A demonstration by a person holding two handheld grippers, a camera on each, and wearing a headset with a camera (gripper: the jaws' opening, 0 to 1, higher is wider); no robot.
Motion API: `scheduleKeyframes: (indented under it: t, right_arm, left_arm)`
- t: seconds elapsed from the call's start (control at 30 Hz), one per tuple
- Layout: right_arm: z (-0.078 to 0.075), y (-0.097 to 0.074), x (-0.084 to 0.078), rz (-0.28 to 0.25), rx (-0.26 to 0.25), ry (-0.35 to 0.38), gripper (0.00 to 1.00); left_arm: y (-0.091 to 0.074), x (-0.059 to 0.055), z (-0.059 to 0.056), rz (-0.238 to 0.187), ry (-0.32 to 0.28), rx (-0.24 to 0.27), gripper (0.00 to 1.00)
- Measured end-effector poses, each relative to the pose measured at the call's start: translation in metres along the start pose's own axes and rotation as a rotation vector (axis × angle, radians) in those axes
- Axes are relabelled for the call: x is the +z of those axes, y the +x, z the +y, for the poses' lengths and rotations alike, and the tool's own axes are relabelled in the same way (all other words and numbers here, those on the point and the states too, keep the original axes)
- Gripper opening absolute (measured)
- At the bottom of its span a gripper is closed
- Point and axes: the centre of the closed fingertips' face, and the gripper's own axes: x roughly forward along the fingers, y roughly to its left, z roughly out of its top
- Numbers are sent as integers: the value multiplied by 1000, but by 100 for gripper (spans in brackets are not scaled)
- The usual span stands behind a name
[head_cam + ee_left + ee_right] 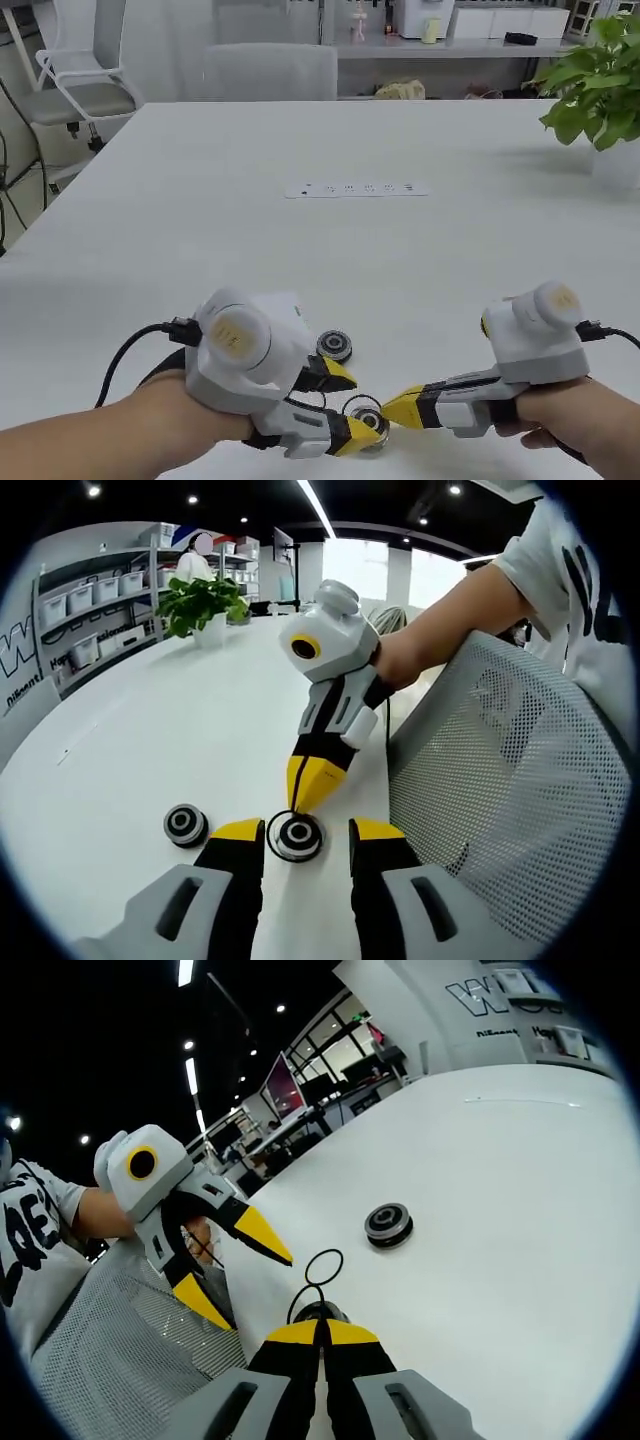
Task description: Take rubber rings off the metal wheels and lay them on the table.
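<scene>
A metal wheel [374,424] [296,837] lies near the table's front edge, between the spread yellow fingertips of my left gripper [348,407] [305,830] [250,1288], which is open. My right gripper [392,408] [298,805] [320,1332] comes in from the right, shut on a thin black rubber ring [323,1265] [360,404]. The ring stands as a loop above the wheel [318,1311]. A second wheel [335,345] [186,825] [388,1225], with its black ring on, lies a little farther back on the white table [300,260].
A white power strip [357,189] lies mid-table. A potted plant [595,90] [205,602] stands at the far right. A grey mesh chair back [500,780] is close behind the table's near edge. A white chair [85,90] stands off the far left corner.
</scene>
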Motion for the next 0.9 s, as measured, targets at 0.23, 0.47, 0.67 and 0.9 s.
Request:
scheduleKeyframes:
  t: [0.23, 0.47, 0.67, 0.9]
  right_arm:
    - [1, -1, 1, -2, 1, 0, 0]
    - [1, -2, 3, -8, 0, 0, 0]
    - [2, -3, 5, -14, 3, -2, 0]
    - [5, -3, 8, -14, 9, -9, 0]
  left_arm:
    - [-13, 3, 1, -19, -8, 13, 35]
    - [-28, 10, 0, -48, -19, 27, 42]
    - [-39, 11, 2, -63, -29, 40, 46]
    - [-49, 9, 4, -76, -49, 57, 51]
